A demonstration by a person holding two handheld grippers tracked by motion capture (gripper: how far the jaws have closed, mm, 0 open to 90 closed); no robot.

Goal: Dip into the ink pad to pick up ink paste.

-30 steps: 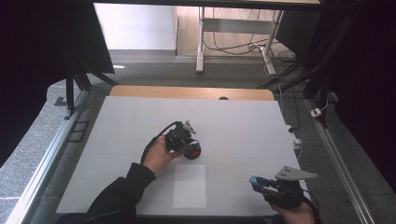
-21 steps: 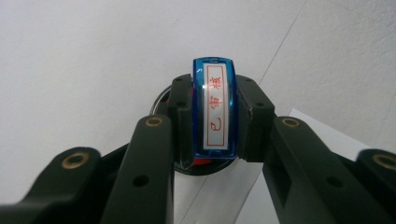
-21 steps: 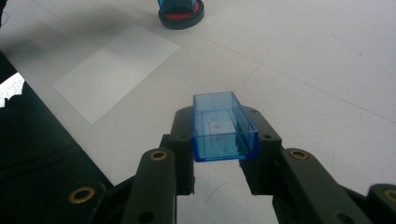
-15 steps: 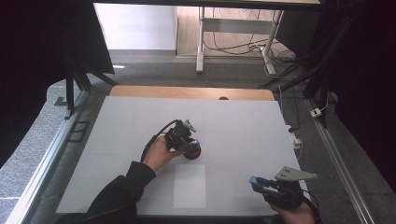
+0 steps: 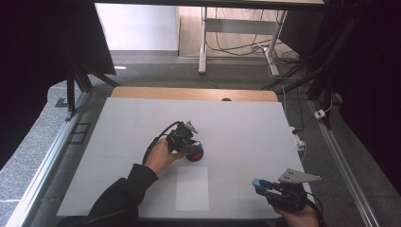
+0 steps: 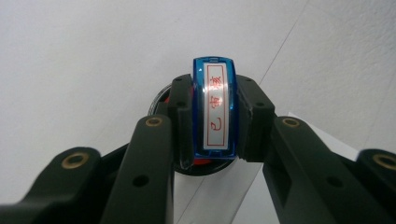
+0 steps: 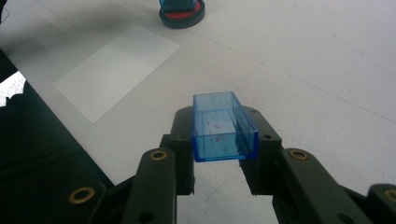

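Both pairs of jaws are clamped on something. Those of my left gripper (image 5: 188,142) pinch a blue stamp (image 6: 215,108) by its two long flanks, and its labelled top with red characters faces the camera in the left gripper view. Under it sits a round black ink pad (image 5: 195,154) with a red face, near the middle of the desk (image 5: 246,123). The stamp stands over the pad, and I cannot tell whether its face presses the ink or rides just above it.

In my right gripper (image 7: 219,156) the jaws hold the stamp's clear blue cap (image 7: 223,128) with its hollow side up, close to the desk's near right corner.

What the next move turns on, as I judge it, is a white sheet of paper (image 5: 192,187) lying flat on the desk, toward the near edge from the pad and just beside it. Its long axis runs from the near edge toward the far edge. My left hand (image 5: 161,156) is much the nearer one; from the stamp, the sheet lies straight back toward me. The right gripper is well apart from it, off to the sheet's right.
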